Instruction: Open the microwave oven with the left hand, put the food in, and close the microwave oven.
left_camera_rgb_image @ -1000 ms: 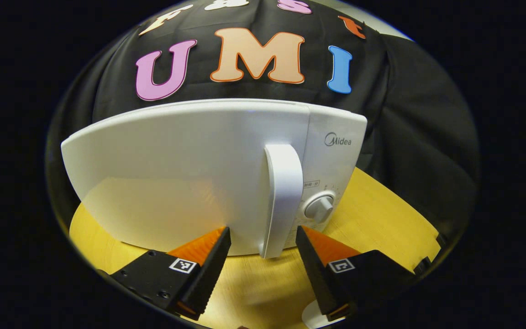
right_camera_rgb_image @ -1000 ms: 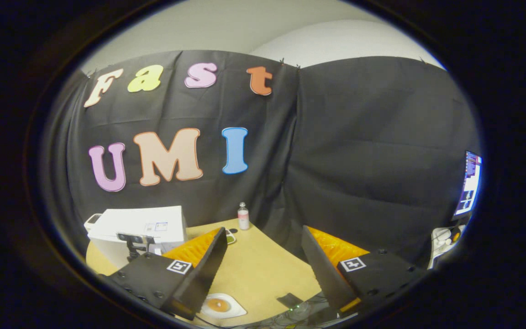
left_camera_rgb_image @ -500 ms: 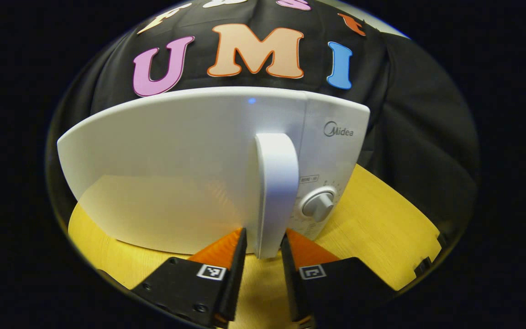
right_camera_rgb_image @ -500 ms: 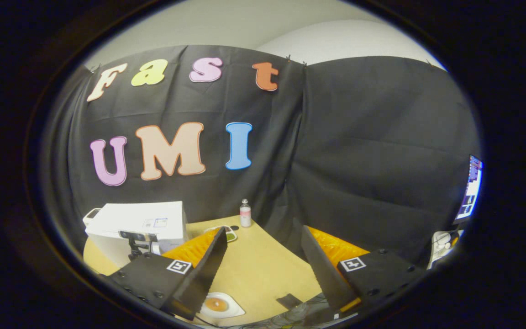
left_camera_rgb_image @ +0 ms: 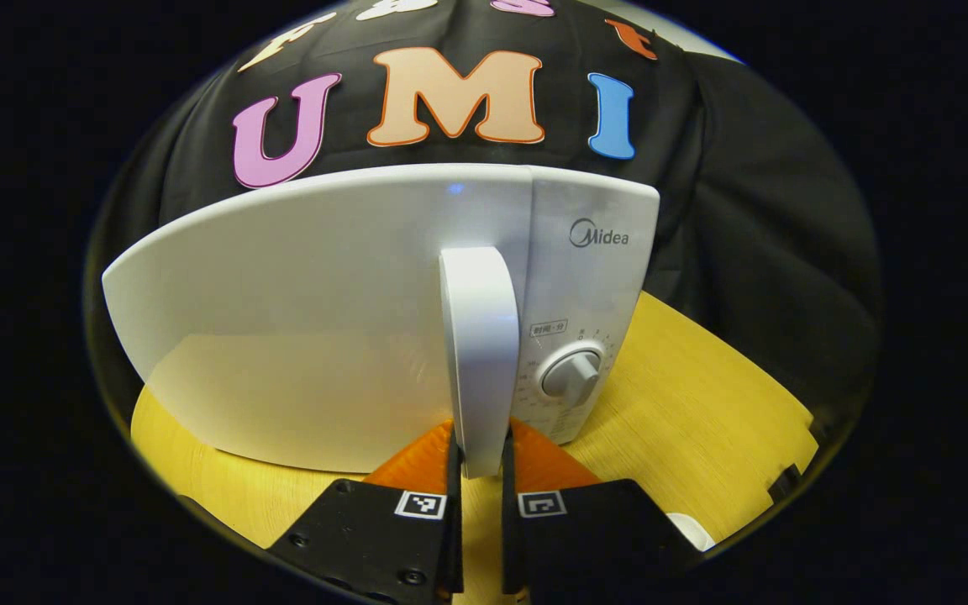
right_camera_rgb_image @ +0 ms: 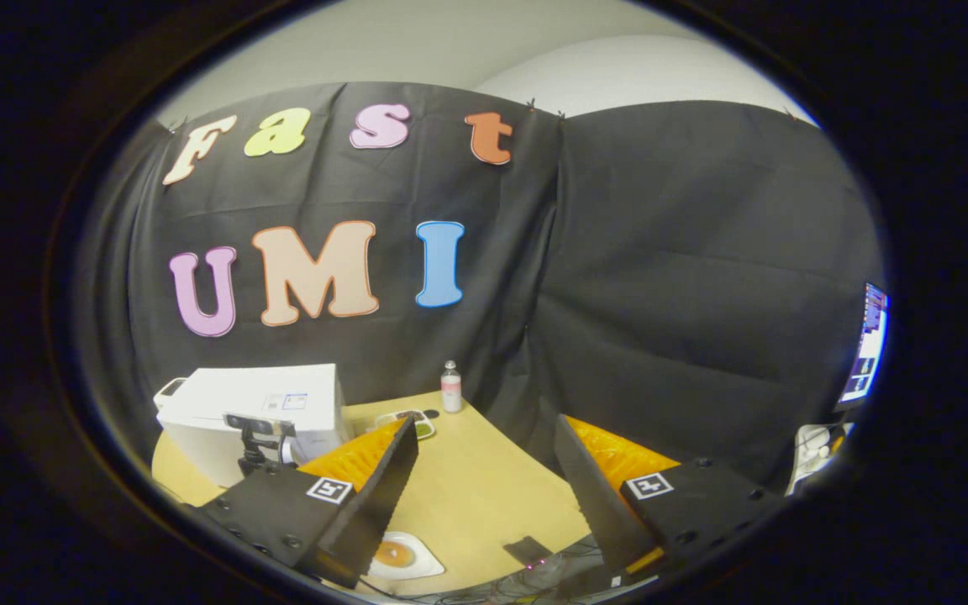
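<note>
a: where are the left tongs (left_camera_rgb_image: pixel 477 470)?

b: low in the left gripper view, closed in on the bottom end of the microwave handle (left_camera_rgb_image: pixel 476 353) — a finger pressed to each side of it, the handle standing upright between them.

a: and the microwave oven (left_camera_rgb_image: pixel 349 311) itself?

b: white, sitting on the yellow wooden desk (left_camera_rgb_image: pixel 702 395), door flat against its body. the round knob (left_camera_rgb_image: pixel 570 374) is just right of the handle, on the control panel.

a: the right tongs (right_camera_rgb_image: pixel 484 496)?

b: held high and well back from the desk, fingers spread wide with nothing between them.

a: and the food?

b: in the right gripper view a white plate (right_camera_rgb_image: pixel 396 556) with something orange-brown on it lies at the near edge of the desk, partly behind the near finger — well apart from the microwave, which is at the far left there. a small bottle (right_camera_rgb_image: pixel 450 388) stands at the back of the desk by the black cloth, with a flat dish (right_camera_rgb_image: pixel 404 418) of small items beside it.
</note>
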The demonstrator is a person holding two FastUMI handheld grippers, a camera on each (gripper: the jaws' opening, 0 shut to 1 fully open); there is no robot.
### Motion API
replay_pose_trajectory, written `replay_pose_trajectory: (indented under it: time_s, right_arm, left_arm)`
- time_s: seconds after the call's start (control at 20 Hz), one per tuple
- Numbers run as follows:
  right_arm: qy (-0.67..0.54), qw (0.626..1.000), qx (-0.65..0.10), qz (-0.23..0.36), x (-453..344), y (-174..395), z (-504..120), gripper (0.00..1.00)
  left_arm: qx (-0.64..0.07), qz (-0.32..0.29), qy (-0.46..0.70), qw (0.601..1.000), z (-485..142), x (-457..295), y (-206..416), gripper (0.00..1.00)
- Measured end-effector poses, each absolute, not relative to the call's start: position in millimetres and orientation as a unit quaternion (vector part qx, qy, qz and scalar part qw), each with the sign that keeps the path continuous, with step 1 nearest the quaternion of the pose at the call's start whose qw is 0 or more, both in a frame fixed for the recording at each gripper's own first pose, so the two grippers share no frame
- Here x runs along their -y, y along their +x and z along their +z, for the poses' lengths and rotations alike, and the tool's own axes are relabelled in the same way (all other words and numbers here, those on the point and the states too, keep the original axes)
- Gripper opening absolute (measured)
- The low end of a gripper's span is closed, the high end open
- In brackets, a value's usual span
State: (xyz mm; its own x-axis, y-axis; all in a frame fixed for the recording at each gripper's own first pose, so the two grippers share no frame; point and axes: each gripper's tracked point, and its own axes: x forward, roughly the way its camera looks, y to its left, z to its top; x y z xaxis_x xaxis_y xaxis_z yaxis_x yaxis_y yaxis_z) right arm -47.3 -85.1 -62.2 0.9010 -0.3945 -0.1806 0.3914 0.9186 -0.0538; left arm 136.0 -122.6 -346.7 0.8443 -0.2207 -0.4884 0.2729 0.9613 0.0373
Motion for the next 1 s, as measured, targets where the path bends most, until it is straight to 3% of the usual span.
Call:
replay_pose_trajectory:
  time_s: [0.3, 0.7, 1.0]
  right_arm:
    - [-0.015, 0.978, -0.089, -0.190, 93.3, -64.6, -62.4, 0.97]
    - [-0.022, 0.983, -0.074, -0.164, 115.1, -84.9, -56.0, 0.97]
    - [-0.023, 0.988, -0.064, -0.137, 131.6, -98.4, -51.4, 0.97]
  left_arm:
    - [-0.243, -0.099, 0.048, 0.964, -346.0, 120.8, 136.4, 0.06]
    - [-0.250, -0.045, 0.018, 0.967, -343.9, 118.4, 134.0, 0.01]
    - [-0.226, -0.014, 0.045, 0.973, -342.0, 93.9, 63.6, 0.01]
